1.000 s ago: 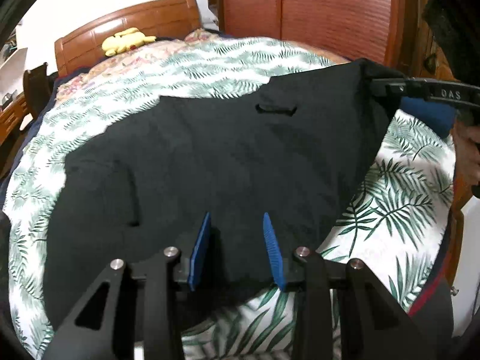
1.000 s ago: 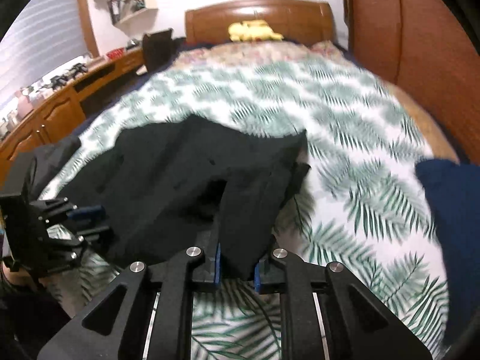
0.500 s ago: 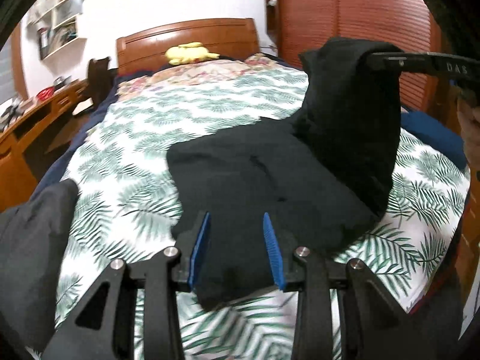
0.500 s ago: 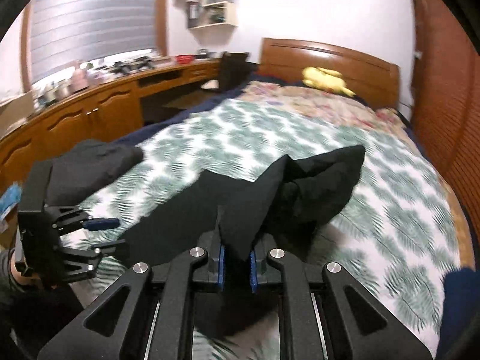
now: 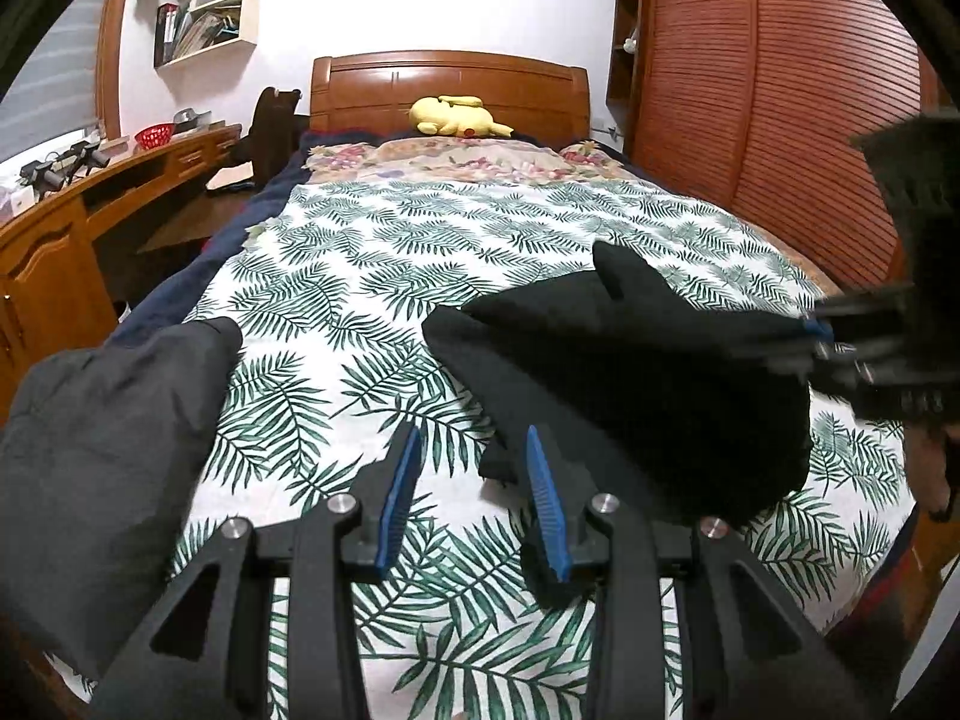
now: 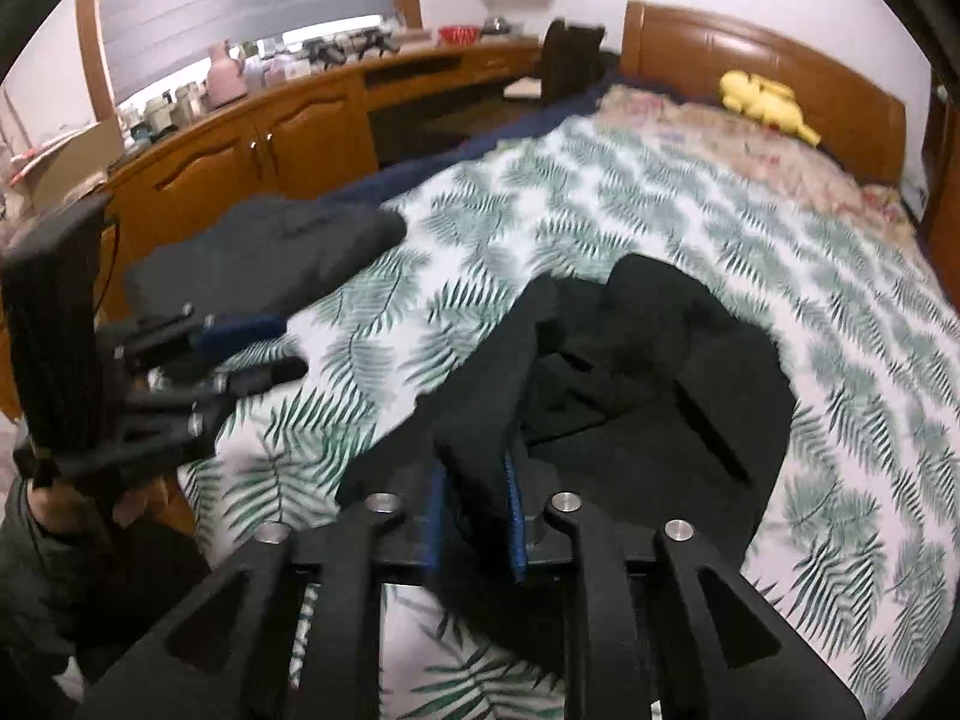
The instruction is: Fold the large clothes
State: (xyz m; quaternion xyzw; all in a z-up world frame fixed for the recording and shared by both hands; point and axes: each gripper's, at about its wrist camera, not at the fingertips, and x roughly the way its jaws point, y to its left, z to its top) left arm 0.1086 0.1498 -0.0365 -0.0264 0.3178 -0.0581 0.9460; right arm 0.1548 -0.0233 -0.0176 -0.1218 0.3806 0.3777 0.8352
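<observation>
Two garments lie on the bed [image 5: 372, 276], and we take them in order of size after it. The bed, under a leaf-print cover, runs from the near edge up to the wooden headboard [image 5: 447, 81], where a yellow toy [image 5: 459, 117] rests.

The black garment [image 5: 630, 372] is the piece in work. It sits on the right half of the bed near the foot, gathered into a thick bundle with one flap doubled over. We judge that at least one fold is laid, but the layers are loose and rumpled, so squaring and further folds are left. Its long axis runs at a slant across the bed, and one pointed corner stands up toward the headboard.

The grey garment [image 5: 102, 438] lies at the left edge of the bed, well apart from the black one. We cannot tell whether it is already folded.

The right gripper [image 6: 477, 516] is at the near edge of the bundle. Its fingers [image 6: 515, 516] have just been opening; a fold of black cloth stands between them, hanging slack rather than pinched, so we read it as released or nearly so.

The left gripper [image 5: 471, 498] hovers over bare cover just left of the bundle, fingers [image 5: 399, 492] parted with nothing between them.
</observation>
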